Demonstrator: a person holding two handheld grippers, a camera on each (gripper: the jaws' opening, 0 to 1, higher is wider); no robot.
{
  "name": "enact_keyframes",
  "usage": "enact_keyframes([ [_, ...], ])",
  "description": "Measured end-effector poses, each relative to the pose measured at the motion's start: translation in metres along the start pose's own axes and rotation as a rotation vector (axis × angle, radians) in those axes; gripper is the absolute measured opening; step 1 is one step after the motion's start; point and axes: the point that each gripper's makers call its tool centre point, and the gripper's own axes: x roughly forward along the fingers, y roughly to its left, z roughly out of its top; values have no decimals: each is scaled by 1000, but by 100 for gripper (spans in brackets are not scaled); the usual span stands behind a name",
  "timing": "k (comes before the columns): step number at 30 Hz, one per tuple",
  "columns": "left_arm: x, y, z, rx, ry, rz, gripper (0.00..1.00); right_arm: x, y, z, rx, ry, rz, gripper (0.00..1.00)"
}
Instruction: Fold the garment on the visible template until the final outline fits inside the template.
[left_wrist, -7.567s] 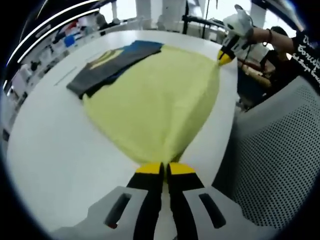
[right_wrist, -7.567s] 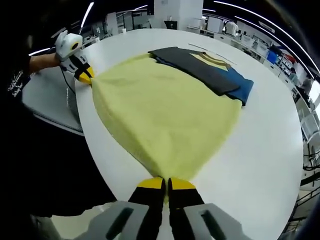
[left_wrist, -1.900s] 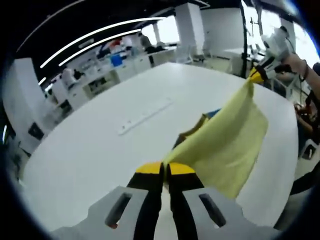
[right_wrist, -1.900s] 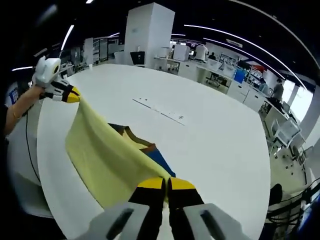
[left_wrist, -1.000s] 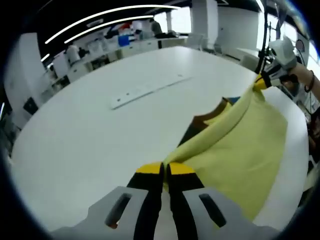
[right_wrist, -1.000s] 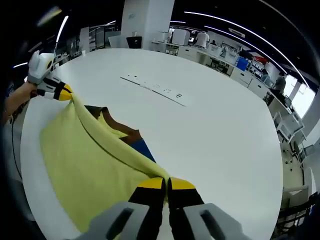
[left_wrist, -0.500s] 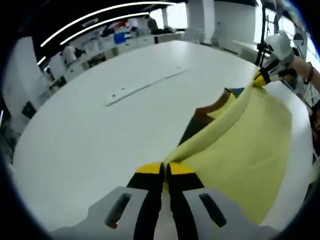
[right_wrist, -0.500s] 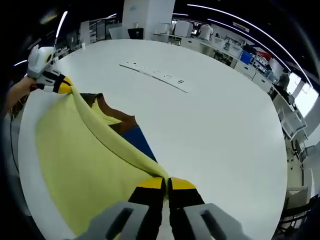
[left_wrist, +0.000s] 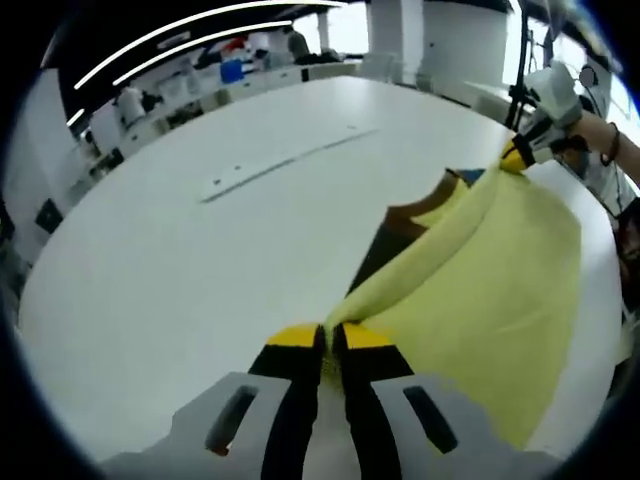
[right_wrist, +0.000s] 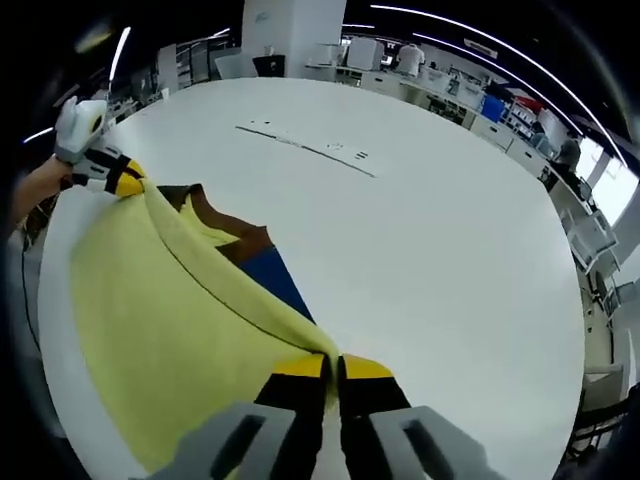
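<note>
Yellow-tipped and pressed together, the left tool (left_wrist: 325, 338) and the right tool (right_wrist: 332, 366) each pinch one end of a folded edge of the pale yellow fabric garment (left_wrist: 490, 280), which drapes over a dark brown, yellow and blue folded garment (right_wrist: 255, 262) near one edge of the broad white round counter (right_wrist: 430, 230). Beyond the cloth the counter lies bare apart from a thin pale strip with small marks (left_wrist: 285, 166), and around it stand white benches, shelves and ceiling light strips.

Pale yellow garment (left_wrist: 490, 290) with brown and blue parts on a white table (left_wrist: 190, 260).
</note>
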Motion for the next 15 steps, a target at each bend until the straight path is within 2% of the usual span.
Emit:
enact_keyframes([
  [4,-8,-1,1,3,-21,-16,17,-7,-1,0,-9,-7,11,8],
  [6,-12,-1,3,16,-36,-24,21,-12,-1,1,-24,-13,16,17],
  [8,-15,-1,5,53,-50,-29,24,-17,0,4,-71,-31,21,23],
  [12,-18,-3,3,111,-56,-48,25,-22,-1,2,-120,-38,15,24],
  [15,-15,-1,1,132,-49,-35,28,-20,-3,2,-125,-52,12,25],
])
